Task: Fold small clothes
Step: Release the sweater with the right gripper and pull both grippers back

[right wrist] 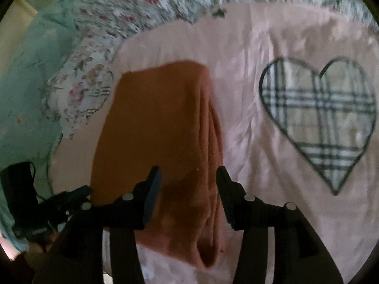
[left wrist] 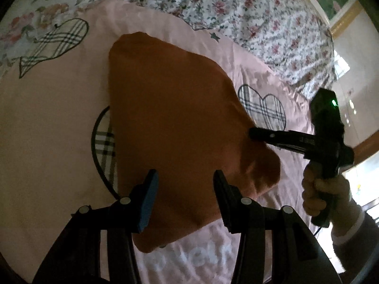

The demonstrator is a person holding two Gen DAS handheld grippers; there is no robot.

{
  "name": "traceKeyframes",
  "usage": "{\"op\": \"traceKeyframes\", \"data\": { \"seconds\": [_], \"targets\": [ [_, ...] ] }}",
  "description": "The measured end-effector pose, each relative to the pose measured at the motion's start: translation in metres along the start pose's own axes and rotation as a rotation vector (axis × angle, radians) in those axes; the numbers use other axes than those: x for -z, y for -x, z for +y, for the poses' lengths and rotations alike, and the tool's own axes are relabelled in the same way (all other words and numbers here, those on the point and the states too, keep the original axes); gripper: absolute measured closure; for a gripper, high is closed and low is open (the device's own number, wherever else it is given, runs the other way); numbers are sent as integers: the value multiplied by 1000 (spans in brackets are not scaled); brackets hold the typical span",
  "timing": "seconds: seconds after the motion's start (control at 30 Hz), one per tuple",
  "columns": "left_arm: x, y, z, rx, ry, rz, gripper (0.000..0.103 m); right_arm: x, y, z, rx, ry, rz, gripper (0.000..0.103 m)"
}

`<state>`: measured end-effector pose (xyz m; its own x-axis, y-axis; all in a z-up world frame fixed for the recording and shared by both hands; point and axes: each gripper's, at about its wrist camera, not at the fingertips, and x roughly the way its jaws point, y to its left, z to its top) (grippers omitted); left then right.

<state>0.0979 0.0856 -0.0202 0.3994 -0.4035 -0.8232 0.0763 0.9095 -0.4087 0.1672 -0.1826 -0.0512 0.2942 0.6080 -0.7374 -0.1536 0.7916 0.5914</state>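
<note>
A rust-orange garment (left wrist: pixel 175 118) lies folded on a pink bedspread (left wrist: pixel 52 123); its stacked fold edges show in the right wrist view (right wrist: pixel 165 123). My left gripper (left wrist: pixel 186 177) is open just above the garment's near part, holding nothing. My right gripper (right wrist: pixel 188 174) is open over the garment's layered right edge, empty. In the left wrist view the right gripper (left wrist: pixel 255 133) reaches in from the right, its tip at the garment's right edge. The left gripper's body (right wrist: pixel 47 201) shows at lower left in the right wrist view.
The pink bedspread has plaid heart patches (right wrist: pixel 319 123) (left wrist: pixel 263 108) and white lettering (left wrist: pixel 194 258). A floral quilt (left wrist: pixel 236 4) lies behind. A teal cloth (right wrist: pixel 28 90) lies at the left. A wall and gold trim (left wrist: pixel 348 14) are at far right.
</note>
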Motion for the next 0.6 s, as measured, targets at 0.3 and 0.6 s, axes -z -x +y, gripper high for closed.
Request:
{"op": "traceKeyframes", "data": {
  "seconds": [0.3,0.6],
  "targets": [
    [14,-20,13,-9,12,63,62,15,-5,-20,64,-62,14,91],
    [8,-12,4,12,13,47,62,2,29,19,1,41,-116,88]
  ]
}}
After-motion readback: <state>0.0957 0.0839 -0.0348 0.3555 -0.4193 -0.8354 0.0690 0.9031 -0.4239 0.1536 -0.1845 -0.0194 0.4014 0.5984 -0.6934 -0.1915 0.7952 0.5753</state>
